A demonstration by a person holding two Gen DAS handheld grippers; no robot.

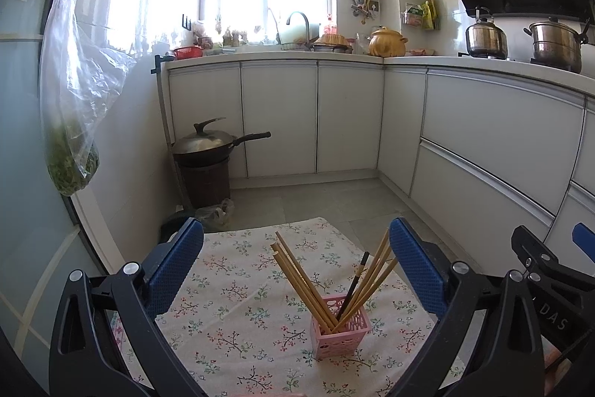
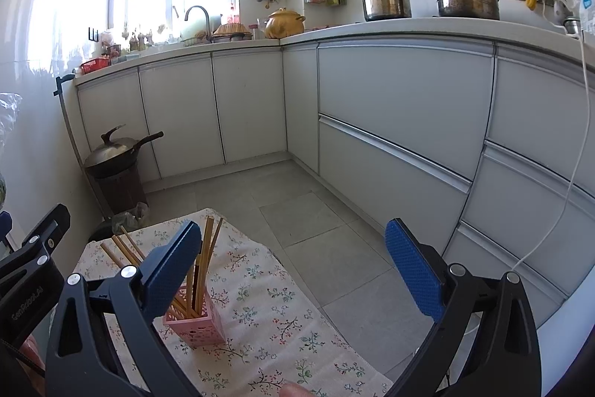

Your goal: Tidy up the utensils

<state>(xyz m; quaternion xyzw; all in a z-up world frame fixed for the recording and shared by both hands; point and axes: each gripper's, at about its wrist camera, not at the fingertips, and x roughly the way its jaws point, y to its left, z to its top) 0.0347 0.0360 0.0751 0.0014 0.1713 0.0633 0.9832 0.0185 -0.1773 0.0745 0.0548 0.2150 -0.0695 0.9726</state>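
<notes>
Several chopsticks [image 1: 297, 281] stand fanned in a pink basket [image 1: 340, 335] on the flowered cloth [image 1: 238, 315], low centre of the left wrist view, between the wide-open, empty left gripper [image 1: 297, 266]

Right wrist view: basket [image 2: 197, 326] sits lower left, behind the left finger of the right gripper [image 2: 293, 266], which gapes empty

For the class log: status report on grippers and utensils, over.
Left gripper open, empty. Right gripper open, empty. Chopsticks upright in pink basket on floral cloth. Nothing obstructing.
</notes>
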